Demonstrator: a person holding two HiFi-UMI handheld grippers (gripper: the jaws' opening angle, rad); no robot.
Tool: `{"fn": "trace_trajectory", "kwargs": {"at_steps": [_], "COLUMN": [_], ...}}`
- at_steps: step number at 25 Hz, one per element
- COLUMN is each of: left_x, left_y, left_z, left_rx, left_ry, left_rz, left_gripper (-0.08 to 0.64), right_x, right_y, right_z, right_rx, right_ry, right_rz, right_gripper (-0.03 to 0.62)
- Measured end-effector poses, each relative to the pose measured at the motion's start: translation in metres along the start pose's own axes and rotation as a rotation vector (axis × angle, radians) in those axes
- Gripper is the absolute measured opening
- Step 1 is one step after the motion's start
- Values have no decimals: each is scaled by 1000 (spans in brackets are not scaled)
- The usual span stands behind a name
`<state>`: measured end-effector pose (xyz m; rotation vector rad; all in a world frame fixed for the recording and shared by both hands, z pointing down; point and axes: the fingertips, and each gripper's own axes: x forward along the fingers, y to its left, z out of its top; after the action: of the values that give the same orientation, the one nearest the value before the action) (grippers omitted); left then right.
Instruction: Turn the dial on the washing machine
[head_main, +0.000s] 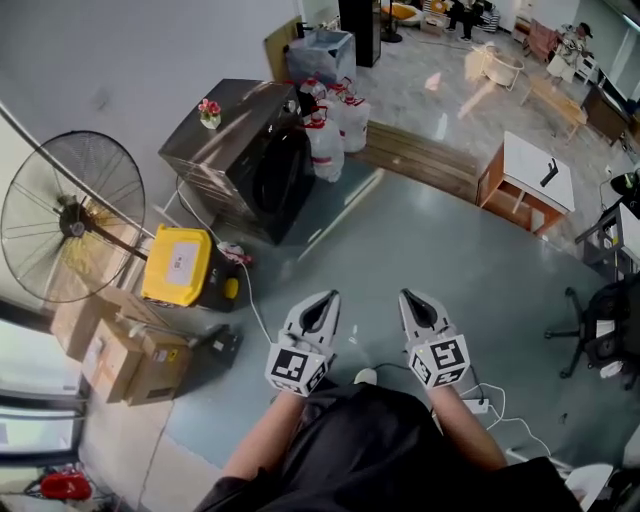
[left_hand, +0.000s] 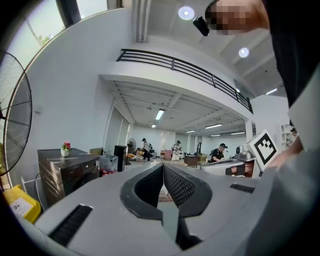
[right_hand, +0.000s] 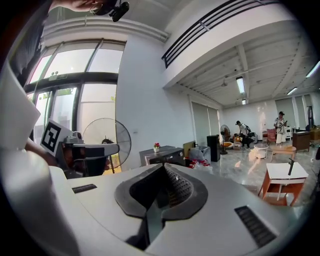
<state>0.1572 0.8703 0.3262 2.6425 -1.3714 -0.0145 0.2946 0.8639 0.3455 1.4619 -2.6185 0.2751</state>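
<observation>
The dark grey washing machine (head_main: 250, 150) stands against the far wall, its round door facing right. It also shows small in the left gripper view (left_hand: 67, 172) and in the right gripper view (right_hand: 162, 156). Its dial is too small to make out. A small pot of flowers (head_main: 209, 113) sits on its top. My left gripper (head_main: 322, 300) and right gripper (head_main: 415, 297) are held side by side close to my body, well short of the machine. Both are shut with nothing between the jaws.
A large floor fan (head_main: 70, 215) stands at the left. A yellow box (head_main: 178, 265) and cardboard boxes (head_main: 125, 350) lie below it. White bags (head_main: 330, 125) sit beside the machine. A low wooden platform (head_main: 420, 158), a white-topped table (head_main: 530, 180) and an office chair (head_main: 600, 320) are to the right.
</observation>
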Motion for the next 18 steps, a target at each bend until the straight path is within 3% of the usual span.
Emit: {"fn": "trace_trajectory", "kwargs": {"at_steps": [2,4,7,10,18], "left_x": [2,4,6,8,11], "left_y": [-1,-4,-5,-5,-4], "left_z": [-1,-3,-5,-8,-10], "left_rx": [4,9,-2,-20,-23], "left_ry": [2,2,-1,-6,-5], "left_rz": [-1,-10,-11,11,47], "left_gripper": [3,5,124,143,141], "right_x": [0,1,1,-2,-1], "right_y": [-3,-7,-15,-24,-30], "right_z": [-3,-6,-12,-15,-19], "right_rx": [10,13,17,31,43], "right_ry": [7,21,46,52,68], "right_rz": [10,17,19,17,45], "right_gripper": [3,61,135,209,213]}}
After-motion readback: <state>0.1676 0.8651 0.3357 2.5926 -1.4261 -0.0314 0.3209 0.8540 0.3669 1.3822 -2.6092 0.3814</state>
